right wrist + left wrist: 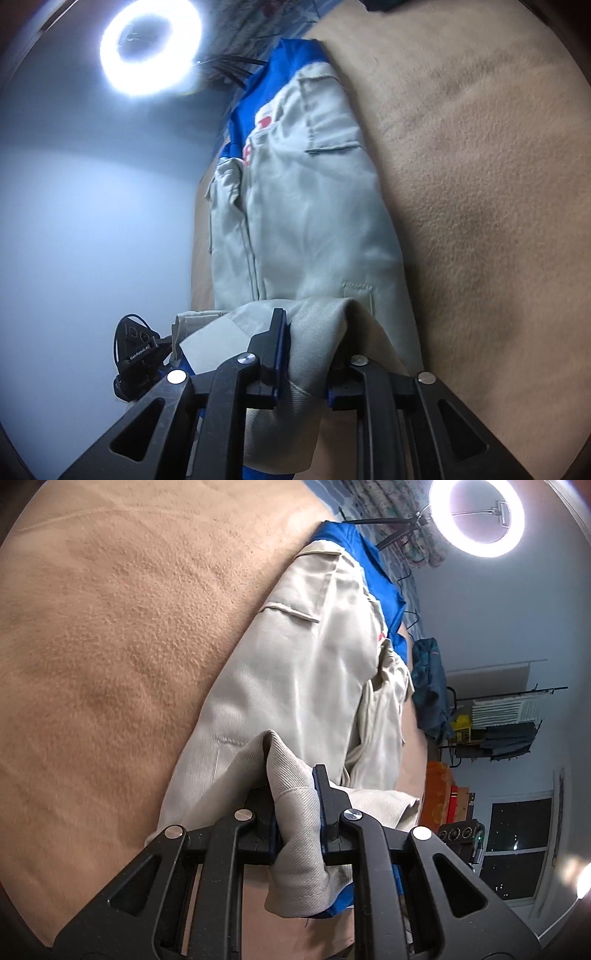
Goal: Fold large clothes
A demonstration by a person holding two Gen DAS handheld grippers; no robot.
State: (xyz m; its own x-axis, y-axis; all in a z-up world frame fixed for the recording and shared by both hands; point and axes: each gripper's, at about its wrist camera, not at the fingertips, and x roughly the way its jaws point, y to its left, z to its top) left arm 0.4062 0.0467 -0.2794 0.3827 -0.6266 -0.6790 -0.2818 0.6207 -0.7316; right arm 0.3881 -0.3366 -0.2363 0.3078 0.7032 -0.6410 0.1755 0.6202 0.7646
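A large light-grey work jacket [303,672] with blue trim lies lengthwise on a tan blanket [110,646]. My left gripper [295,775] is shut on a bunched fold of its near hem, lifted off the blanket. In the right wrist view the same jacket [314,203] stretches away, with blue collar and red lettering at the far end. My right gripper [314,317] is shut on another fold of the near hem. The left gripper's body [136,354] shows at the lower left there.
A lit ring light [476,517] on a tripod stands beyond the jacket's far end; it also shows in the right wrist view [151,48]. A dark garment [428,686], a clothes rack [502,716], an orange box [437,794] and a dark window [517,842] are at the right.
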